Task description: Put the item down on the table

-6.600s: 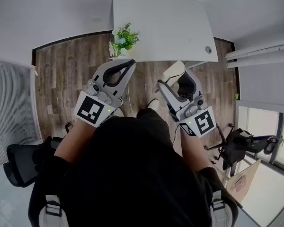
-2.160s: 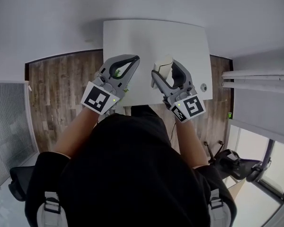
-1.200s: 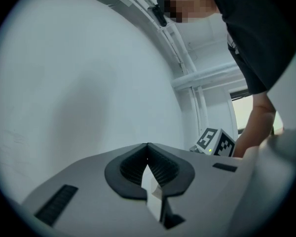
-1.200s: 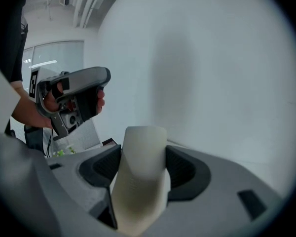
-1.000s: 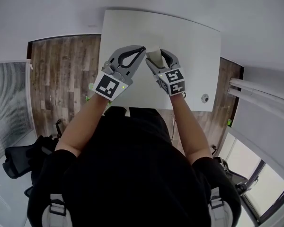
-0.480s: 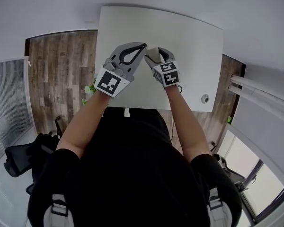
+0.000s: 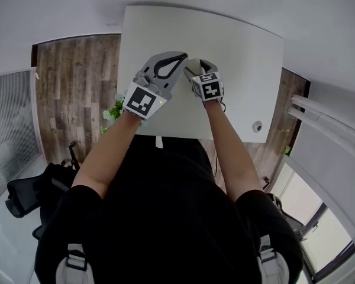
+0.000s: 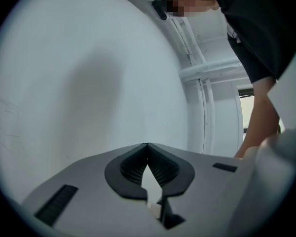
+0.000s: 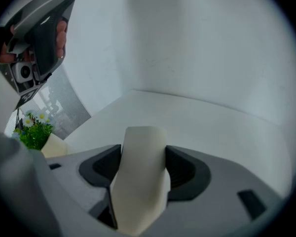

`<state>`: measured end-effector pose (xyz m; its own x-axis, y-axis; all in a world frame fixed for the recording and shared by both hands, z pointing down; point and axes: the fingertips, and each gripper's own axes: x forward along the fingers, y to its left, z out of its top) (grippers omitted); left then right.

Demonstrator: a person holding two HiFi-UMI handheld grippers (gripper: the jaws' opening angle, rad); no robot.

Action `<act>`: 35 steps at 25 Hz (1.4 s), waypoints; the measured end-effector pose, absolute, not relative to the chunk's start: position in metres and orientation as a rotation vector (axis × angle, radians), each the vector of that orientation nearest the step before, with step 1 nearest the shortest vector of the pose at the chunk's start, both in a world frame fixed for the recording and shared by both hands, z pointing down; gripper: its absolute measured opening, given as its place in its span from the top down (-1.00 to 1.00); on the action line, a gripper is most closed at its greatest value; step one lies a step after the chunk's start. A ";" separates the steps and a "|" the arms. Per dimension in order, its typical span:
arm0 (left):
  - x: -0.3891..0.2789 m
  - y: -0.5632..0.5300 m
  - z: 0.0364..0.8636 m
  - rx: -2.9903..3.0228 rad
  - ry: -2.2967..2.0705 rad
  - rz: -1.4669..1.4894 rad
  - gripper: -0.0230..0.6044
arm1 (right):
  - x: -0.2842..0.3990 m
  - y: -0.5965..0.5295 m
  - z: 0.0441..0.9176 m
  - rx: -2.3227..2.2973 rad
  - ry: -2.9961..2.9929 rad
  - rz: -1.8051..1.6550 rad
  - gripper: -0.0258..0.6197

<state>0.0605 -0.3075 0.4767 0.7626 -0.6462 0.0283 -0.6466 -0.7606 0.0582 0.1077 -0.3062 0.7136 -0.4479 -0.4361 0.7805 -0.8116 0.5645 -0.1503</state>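
My right gripper (image 7: pixel 199 64) is shut on a cream, rounded item (image 7: pixel 191 67) over the middle of the white table (image 7: pixel 242 46). In the right gripper view the item (image 9: pixel 138 181) stands upright between the dark pads of the right gripper (image 9: pixel 143 154), above the tabletop (image 9: pixel 202 120). Just to its left my left gripper (image 7: pixel 182 57) is shut with nothing in it, its tips close to the item. The left gripper view shows the left gripper's (image 8: pixel 148 146) jaws meeting at the tips. It also appears at the upper left of the right gripper view as a grey body (image 9: pixel 37 31).
A small potted plant (image 7: pixel 113 109) (image 9: pixel 33 133) sits by the table's near left edge, partly under my left forearm. A round cable grommet (image 7: pixel 257 126) marks the table's near right corner. Wood floor (image 7: pixel 77 81) lies left, white pipes (image 7: pixel 328 114) right, a black chair (image 7: pixel 23 197) lower left.
Both grippers have moved a little farther out over the table and closer together. The right gripper still holds the cream item; the left stays shut.
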 end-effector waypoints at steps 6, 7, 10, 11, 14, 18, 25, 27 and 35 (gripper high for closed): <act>0.064 -0.313 0.483 2.875 -1.072 0.017 0.95 | 0.103 -0.313 0.735 0.971 -2.059 0.705 0.03; 0.064 -0.314 0.483 2.876 -1.074 0.017 0.95 | 0.102 -0.313 0.738 0.966 -2.055 0.704 0.03; 0.063 -0.316 0.483 2.872 -1.084 0.016 0.95 | 0.104 -0.317 0.750 0.958 -2.025 0.695 0.03; 0.063 -0.316 0.484 2.871 -1.087 0.017 0.95 | 0.105 -0.318 0.753 0.959 -2.019 0.695 0.03; 0.064 -0.314 0.484 2.870 -1.088 0.023 0.95 | 0.106 -0.317 0.756 0.963 -2.018 0.693 0.03; 0.065 -0.311 0.482 2.869 -1.086 0.026 0.95 | 0.104 -0.315 0.757 0.952 -2.022 0.704 0.03; 0.067 -0.302 0.468 2.903 -1.095 0.052 0.95 | 0.109 -0.314 0.722 1.015 -2.141 0.747 -0.04; 0.066 -0.298 0.462 2.903 -1.097 0.040 0.95 | 0.111 -0.310 0.707 1.024 -2.168 0.749 -0.04; 0.058 -0.279 0.428 2.931 -1.112 0.052 0.95 | 0.112 -0.294 0.617 1.121 -2.346 0.631 -0.04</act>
